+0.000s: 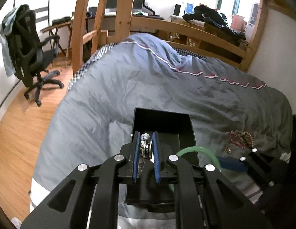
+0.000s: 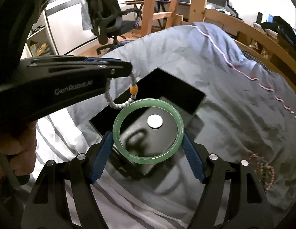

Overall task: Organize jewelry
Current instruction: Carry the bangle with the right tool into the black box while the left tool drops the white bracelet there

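Left wrist view: at lower centre, the left gripper [image 1: 146, 153] has its blue pads clamped on a white beaded bracelet [image 1: 144, 143], above the open black jewelry box [image 1: 186, 129] lying on the grey duvet [image 1: 119, 87]. At the right edge, a heap of pink beaded bracelets [image 1: 240, 138] rests on the duvet.

Right wrist view: in the lower middle, the right gripper [image 2: 147, 153] has its fingers spread wide and pressed against both sides of a green jade bangle [image 2: 117, 127], over the box. At upper left, the white beaded bracelet hangs from the left gripper, with an orange bead [image 2: 133, 89].
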The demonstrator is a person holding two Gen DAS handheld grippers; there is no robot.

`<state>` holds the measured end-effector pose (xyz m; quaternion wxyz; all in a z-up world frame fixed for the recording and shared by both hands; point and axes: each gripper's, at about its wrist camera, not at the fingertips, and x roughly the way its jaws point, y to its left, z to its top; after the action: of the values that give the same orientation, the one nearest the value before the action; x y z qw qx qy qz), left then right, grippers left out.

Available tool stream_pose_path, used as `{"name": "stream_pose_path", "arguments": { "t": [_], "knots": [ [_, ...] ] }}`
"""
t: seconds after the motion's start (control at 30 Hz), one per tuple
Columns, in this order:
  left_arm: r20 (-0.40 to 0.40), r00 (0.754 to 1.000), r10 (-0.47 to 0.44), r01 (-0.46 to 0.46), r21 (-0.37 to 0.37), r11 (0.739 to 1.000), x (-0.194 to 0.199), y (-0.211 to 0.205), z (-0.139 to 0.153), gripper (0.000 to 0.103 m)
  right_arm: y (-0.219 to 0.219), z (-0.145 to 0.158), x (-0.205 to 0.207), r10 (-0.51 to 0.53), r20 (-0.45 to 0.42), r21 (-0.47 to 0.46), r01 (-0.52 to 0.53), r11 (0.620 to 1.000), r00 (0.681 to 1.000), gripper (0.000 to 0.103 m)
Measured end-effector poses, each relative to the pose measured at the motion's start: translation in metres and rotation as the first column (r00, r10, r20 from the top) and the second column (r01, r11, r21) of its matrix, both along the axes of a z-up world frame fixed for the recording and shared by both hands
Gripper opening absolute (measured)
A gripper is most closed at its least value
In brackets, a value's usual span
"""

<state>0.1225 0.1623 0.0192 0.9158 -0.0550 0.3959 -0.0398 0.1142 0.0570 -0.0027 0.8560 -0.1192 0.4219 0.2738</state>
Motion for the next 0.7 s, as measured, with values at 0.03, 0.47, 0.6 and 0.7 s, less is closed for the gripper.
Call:
{"name": "stream_pose_path", "arguments": {
  "t": [0.03,0.47,0.6,0.7],
  "knots": [
    [-0.003,1.0,-0.001,0.001,-0.006,1.0,0.001,0.001,-0.001,0.013,0.003,-0.002,0.001,0.002,-0.003,-0.002,-0.002,1.0,1.0,0.072],
    [-0.029,0.999,0.014,-0.015,-0.025,1.0,0.006,0.006,-0.007,0.013,0.011,-0.018,0.014,0.021,-0.071,0.035,-0.019,0.999,0.997,0.077],
    [-0.019,0.999,0.027,-0.027,-0.032,0.999,0.005,0.008,-0.006,0.02,0.006,-0.012,0.01,0.011,-0.04,0.058,-0.009,0.998,0.999,0.09],
    [0.008,0.999,0.036,-0.036,-0.009,0.999,0.003,0.006,-0.003,0.052,-0.004,-0.004,0.01,-0.013,-0.026,0.058,0.015,0.998,1.0,0.092]
  ]
}}
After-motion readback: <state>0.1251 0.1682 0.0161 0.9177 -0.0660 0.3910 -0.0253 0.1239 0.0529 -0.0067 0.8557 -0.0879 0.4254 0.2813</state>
